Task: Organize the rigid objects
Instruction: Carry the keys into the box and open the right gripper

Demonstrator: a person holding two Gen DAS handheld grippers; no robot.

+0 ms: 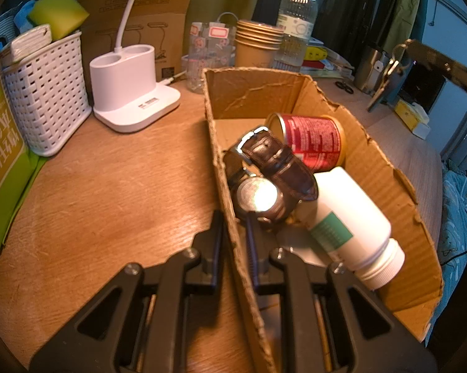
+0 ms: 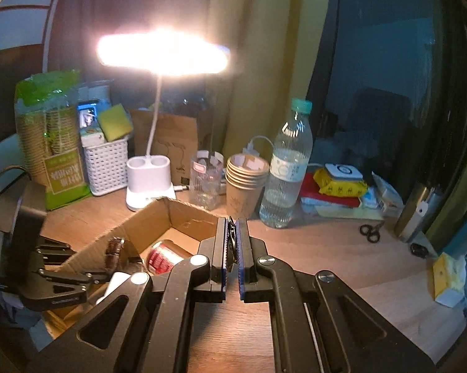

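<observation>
Watch (image 1: pixel 264 180), can (image 1: pixel 311 143) and bottle (image 1: pixel 345 220) already lie in the box (image 1: pixel 373 155), lower centre. My left fingers (image 1: pixel 233 233) pinch its wall; my right fingers (image 2: pixel 232 242) are clamped on a small dark thing, not yet boxed.

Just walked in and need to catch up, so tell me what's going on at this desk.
A person is tidying small items into a cardboard box on the desk. The left claw pinches the box's near wall, steadying it. A watch, red can and white bottle already lie inside. The right claw is shut on what looks like a key ring, held just beyond the box.
</observation>
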